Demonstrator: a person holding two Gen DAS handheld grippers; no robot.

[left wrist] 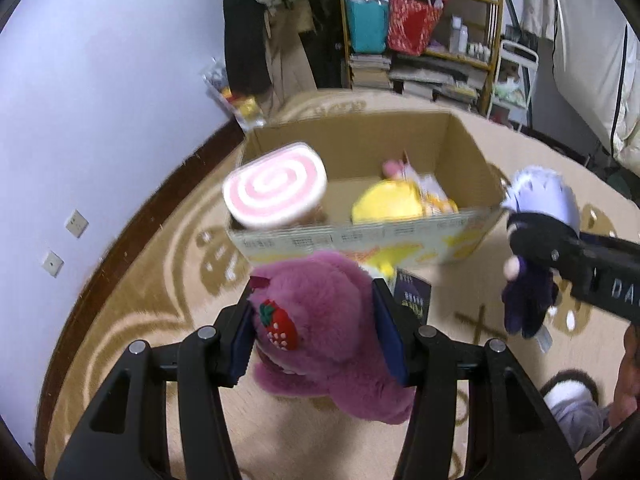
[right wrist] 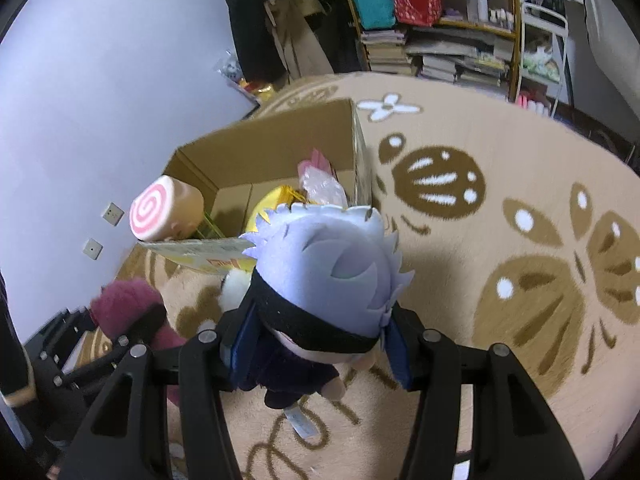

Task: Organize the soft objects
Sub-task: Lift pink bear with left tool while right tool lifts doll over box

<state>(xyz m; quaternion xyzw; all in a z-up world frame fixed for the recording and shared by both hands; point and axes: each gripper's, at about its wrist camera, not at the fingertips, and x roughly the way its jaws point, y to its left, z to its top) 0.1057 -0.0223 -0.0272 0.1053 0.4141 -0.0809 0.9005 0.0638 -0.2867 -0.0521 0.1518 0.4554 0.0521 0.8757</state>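
My left gripper [left wrist: 316,320] is shut on a purple plush bear [left wrist: 320,320] with a strawberry patch, held above the rug in front of an open cardboard box [left wrist: 460,148]. My right gripper [right wrist: 320,344] is shut on a white-haired plush doll [right wrist: 332,268] in dark clothes and a black blindfold; the doll also shows in the left wrist view [left wrist: 536,236], right of the box. The box [right wrist: 260,144] holds a yellow plush [left wrist: 388,204] and pink and orange soft items. A pink-and-white swirl roll cushion [left wrist: 274,186] leans on the box's near left corner.
A beige patterned rug [right wrist: 500,200] covers the floor. A dark booklet [left wrist: 412,296] lies in front of the box. A lilac wall [left wrist: 100,100] stands at left. Crowded shelves [left wrist: 420,32] with bags and books stand behind. The person's slippered foot [left wrist: 568,392] is at lower right.
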